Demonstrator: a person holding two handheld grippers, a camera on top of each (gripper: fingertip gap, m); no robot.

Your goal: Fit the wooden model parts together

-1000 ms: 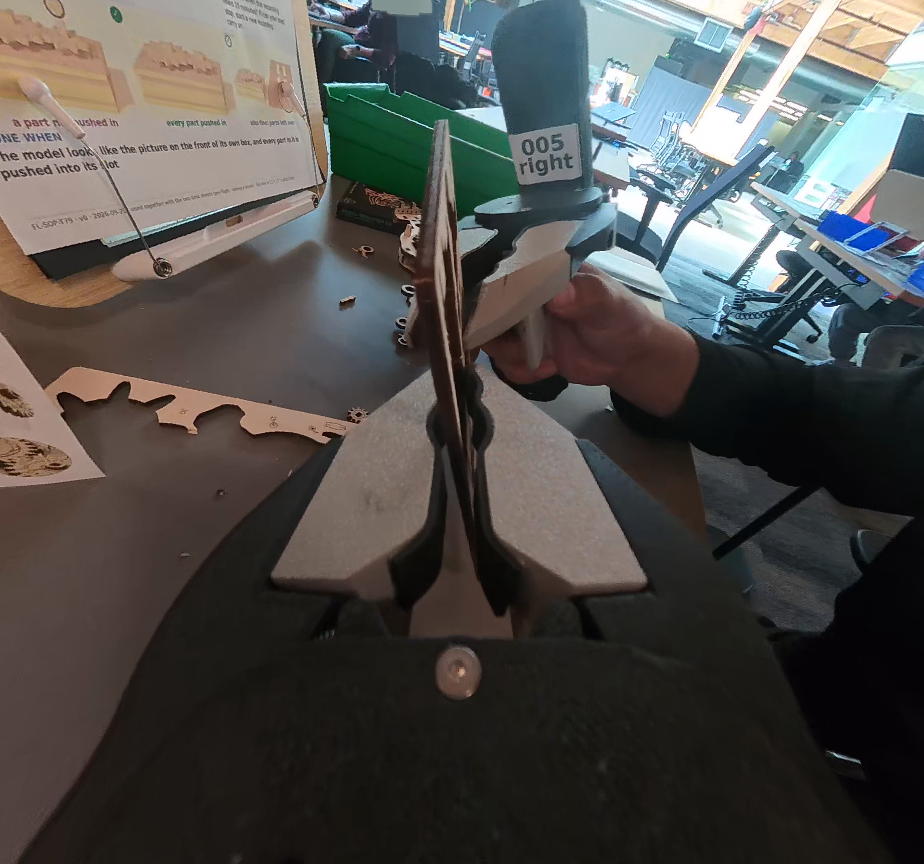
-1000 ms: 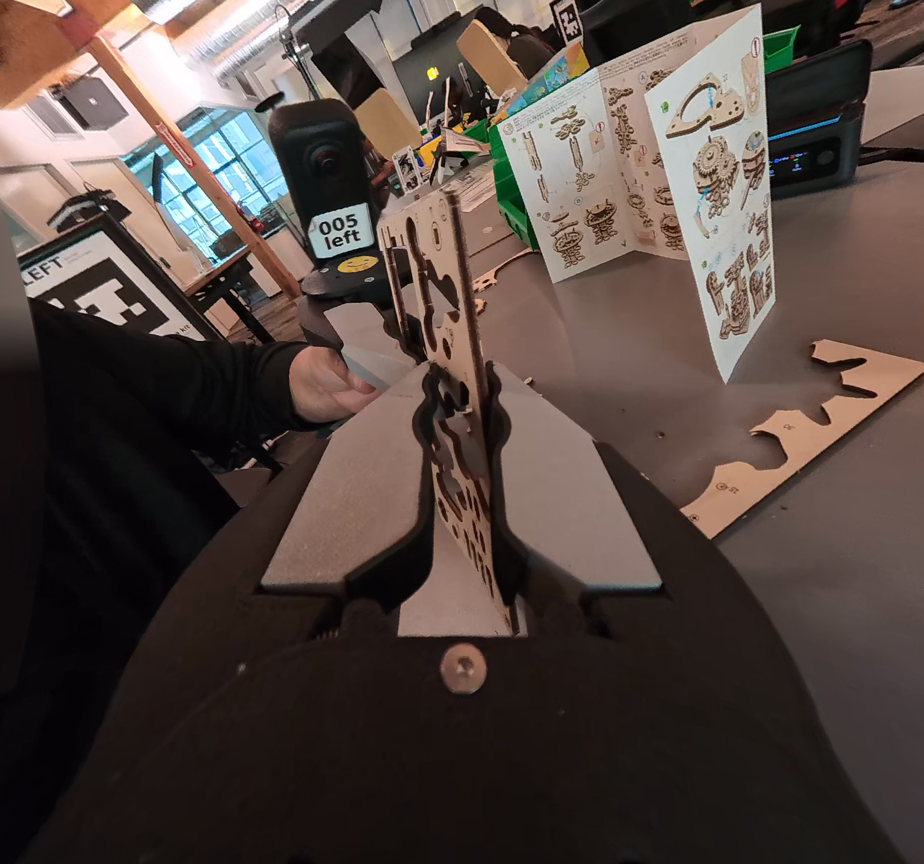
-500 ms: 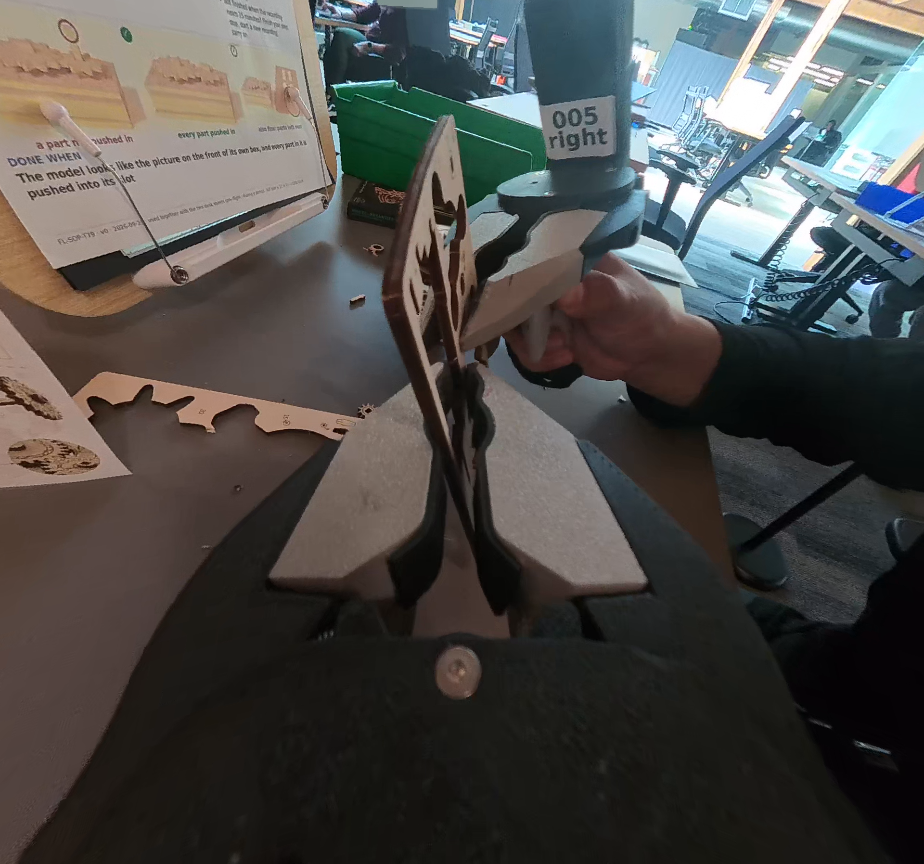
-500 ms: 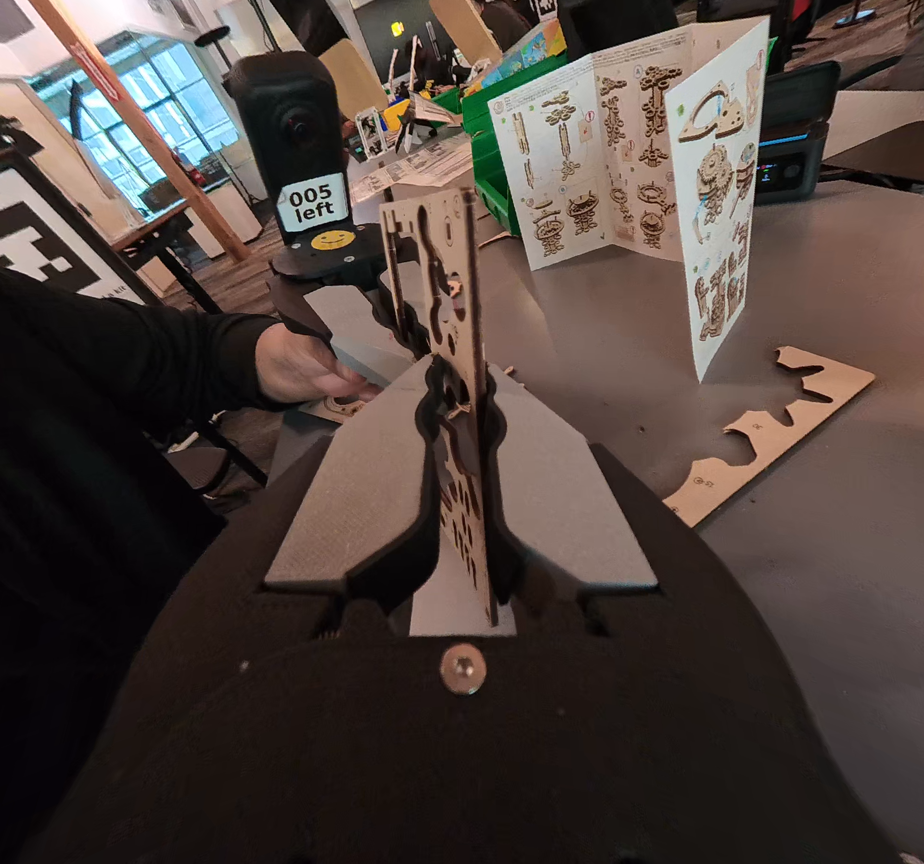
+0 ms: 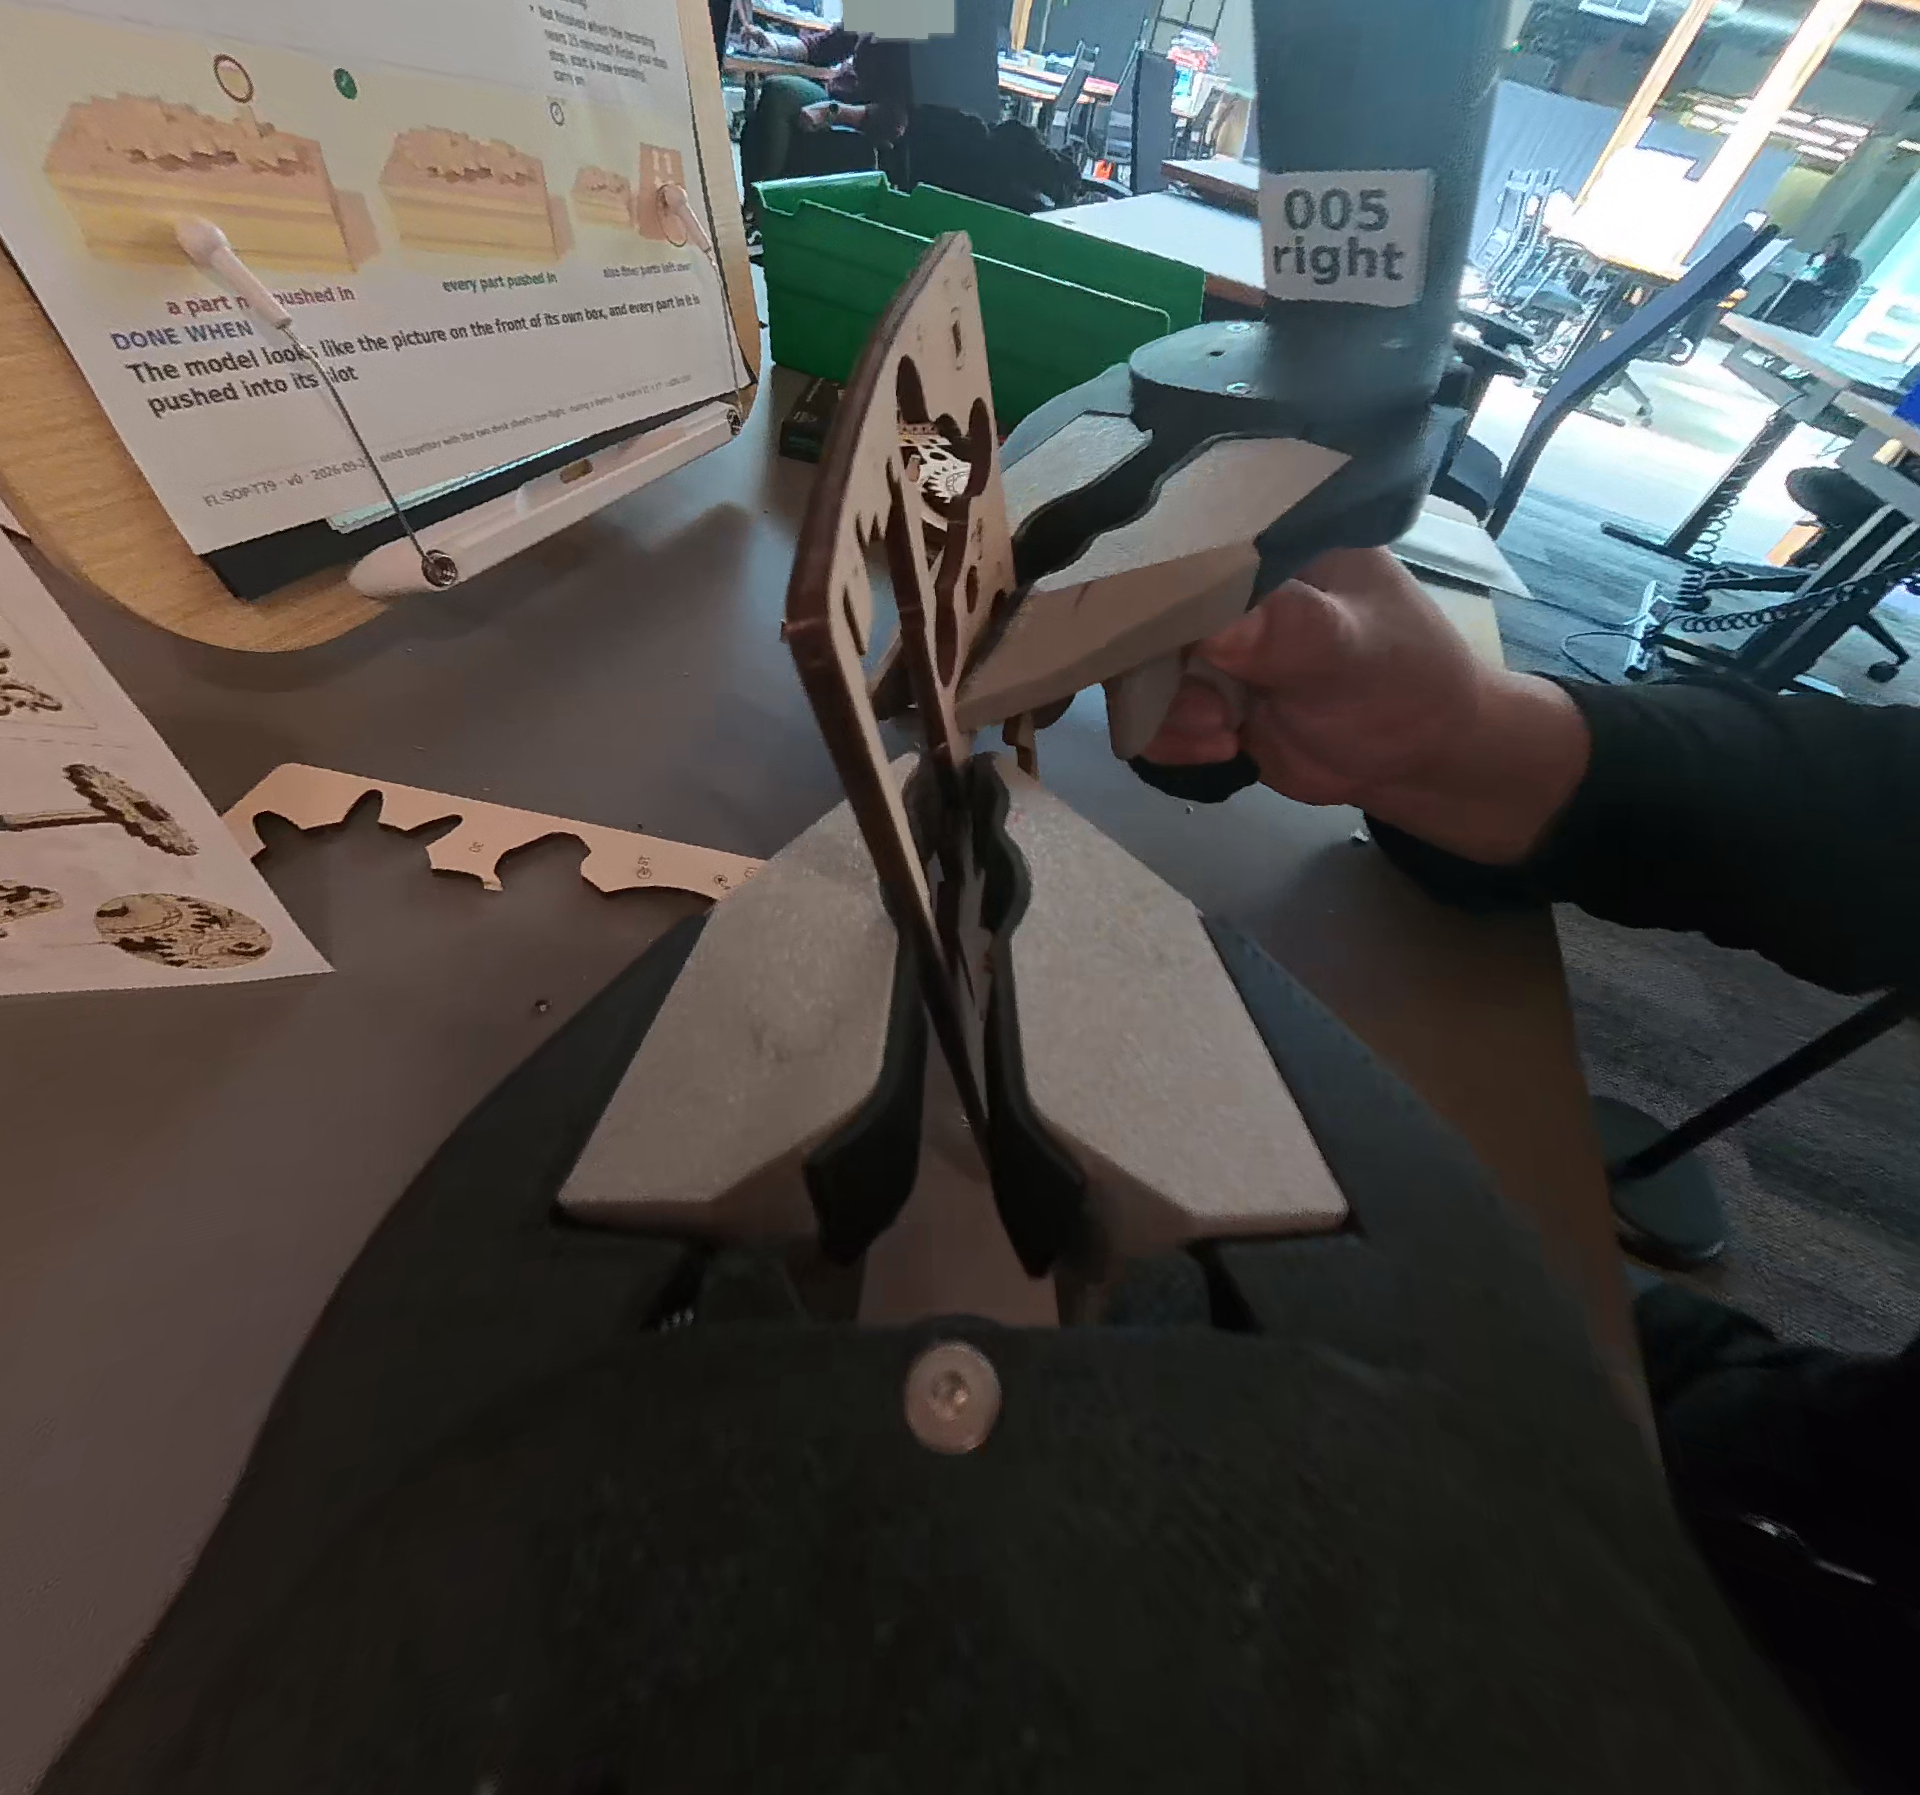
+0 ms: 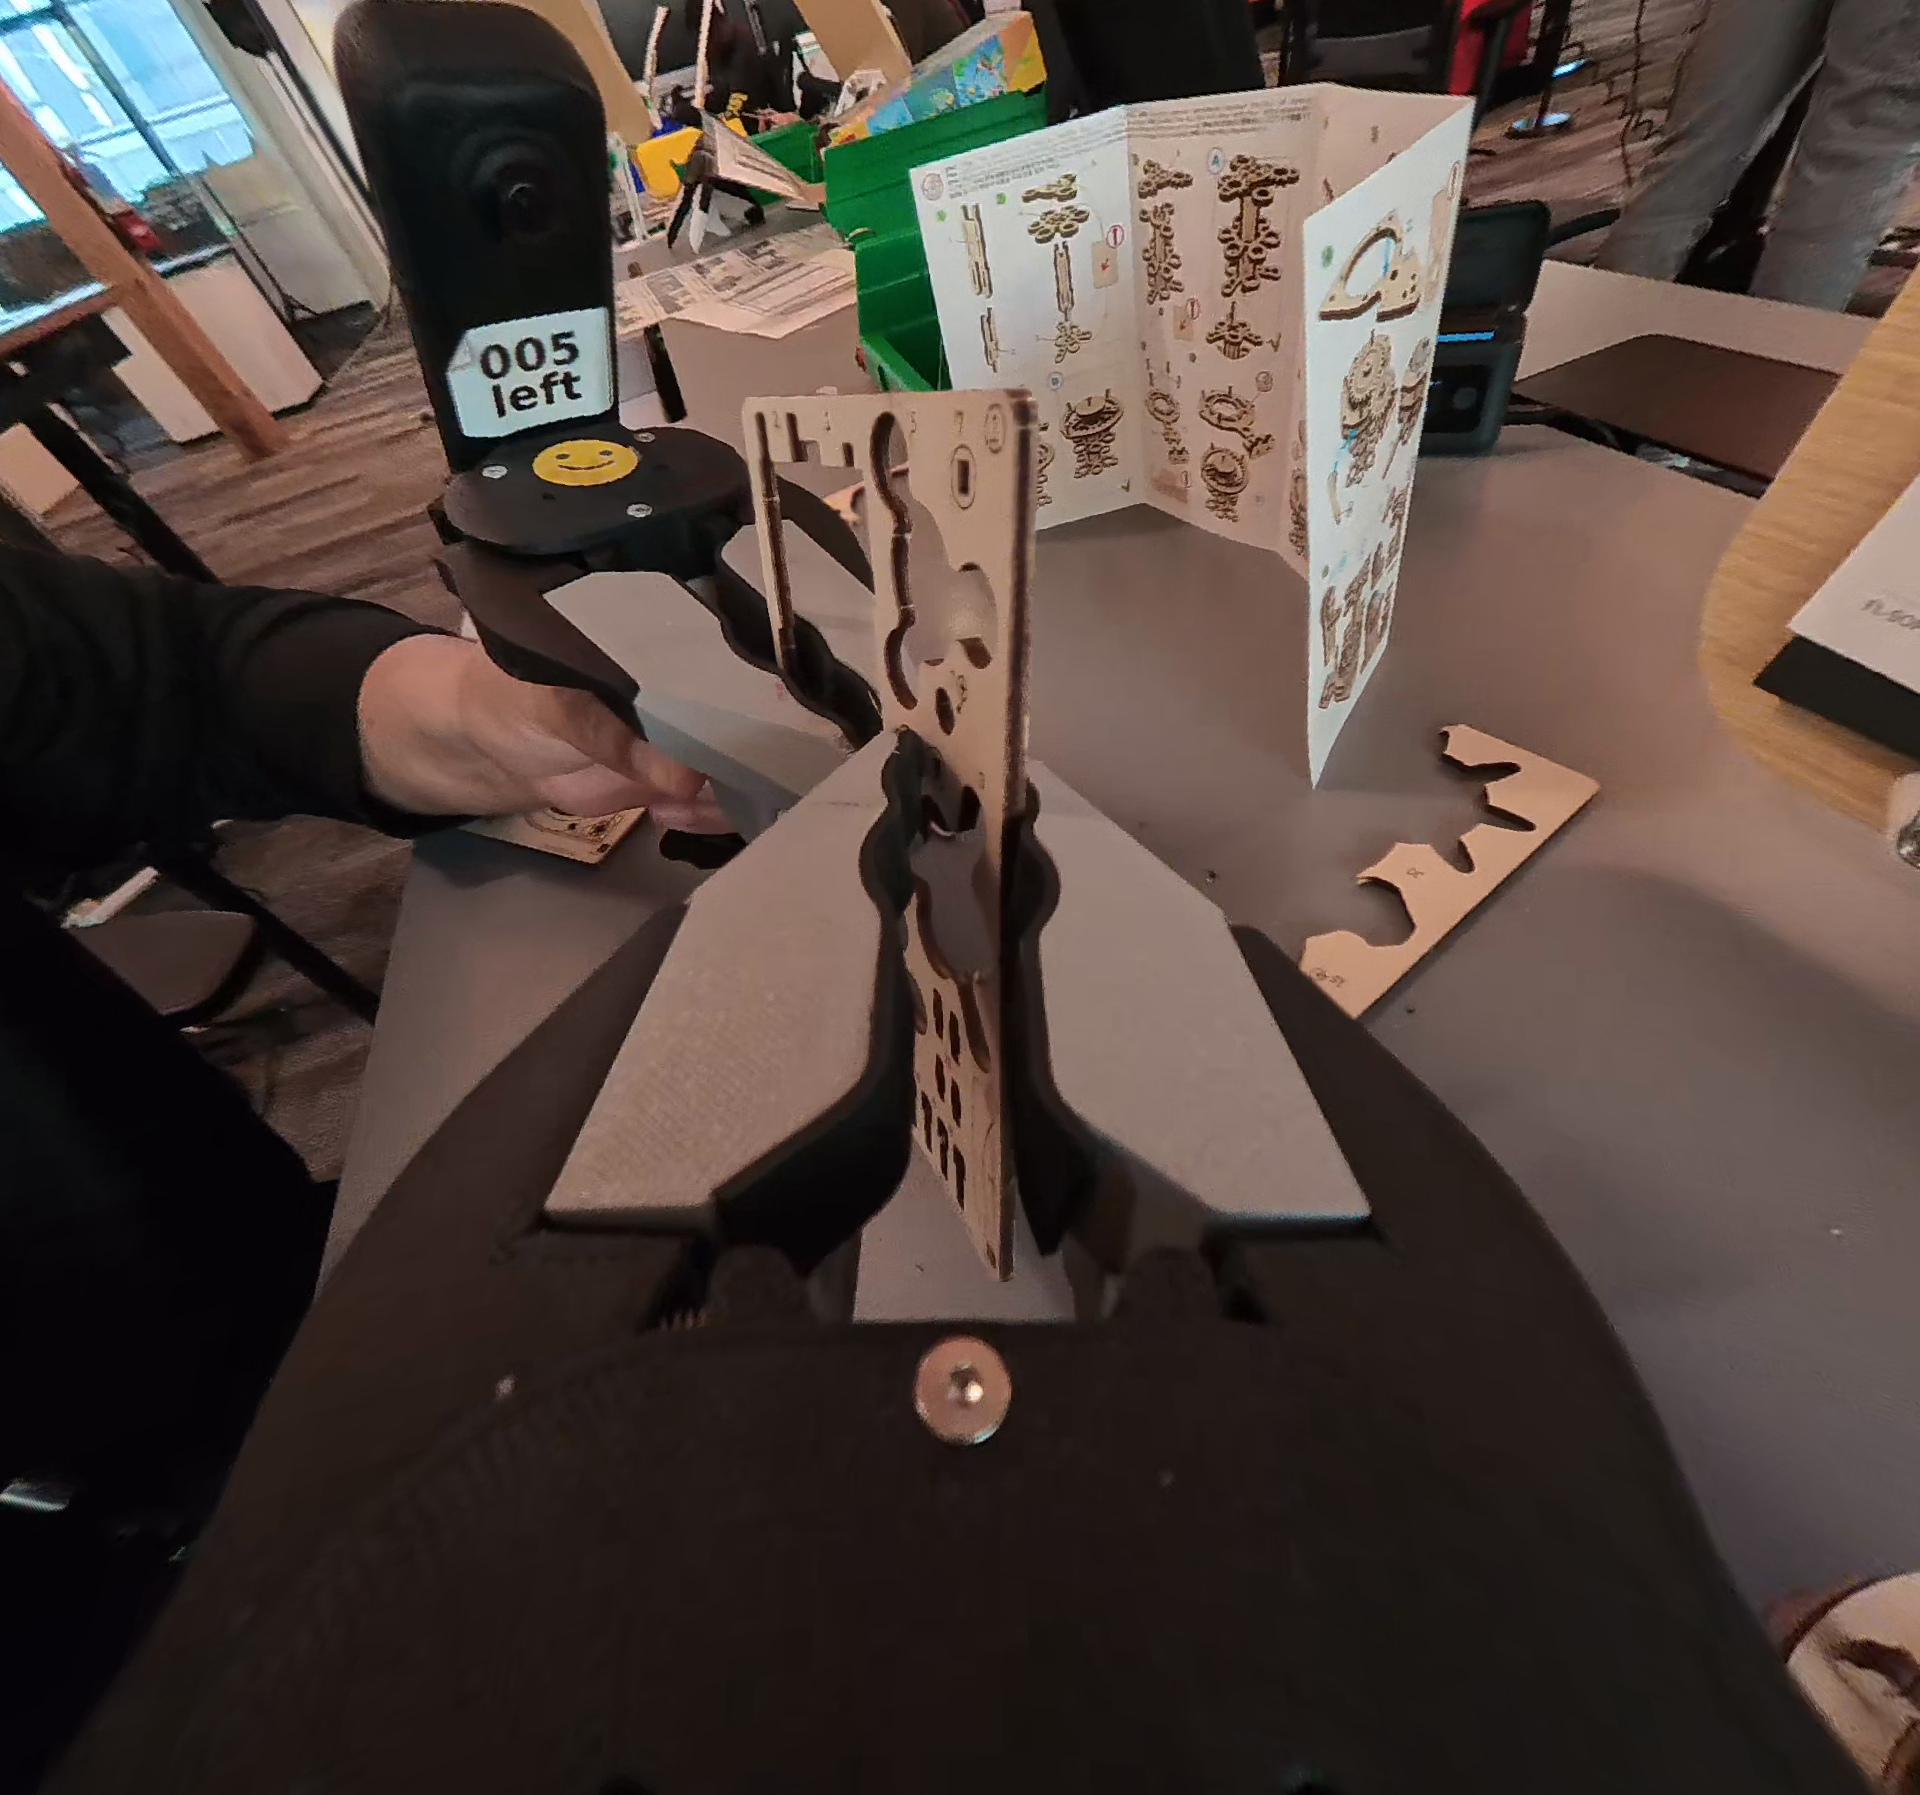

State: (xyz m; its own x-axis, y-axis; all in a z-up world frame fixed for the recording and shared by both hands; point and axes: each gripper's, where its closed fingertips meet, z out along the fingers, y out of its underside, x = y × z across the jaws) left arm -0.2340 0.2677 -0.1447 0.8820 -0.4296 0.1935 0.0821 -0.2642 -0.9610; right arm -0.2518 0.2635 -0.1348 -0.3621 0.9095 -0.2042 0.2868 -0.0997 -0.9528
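Observation:
A thin wooden parts sheet with punched-out cutouts stands upright above the grey table. Both grippers grip it from opposite sides. My left gripper is shut on the sheet's near lower edge. In the left wrist view, my right gripper clamps the sheet's far side, with a hand on its handle. In the right wrist view the sheet runs between the fingers of my right gripper, which is shut on it. My left gripper holds its far edge.
A leftover wooden strip lies flat on the table and also shows in the right wrist view. A folded instruction leaflet stands behind it. An instruction board and green bins stand at the back. A small wooden piece lies near the table edge. Left and right tips are no more than a few centimetres apart.
The sheet has turned from edge-on to showing its face in the left wrist view. Both grippers stay shut on it and have swung with it.

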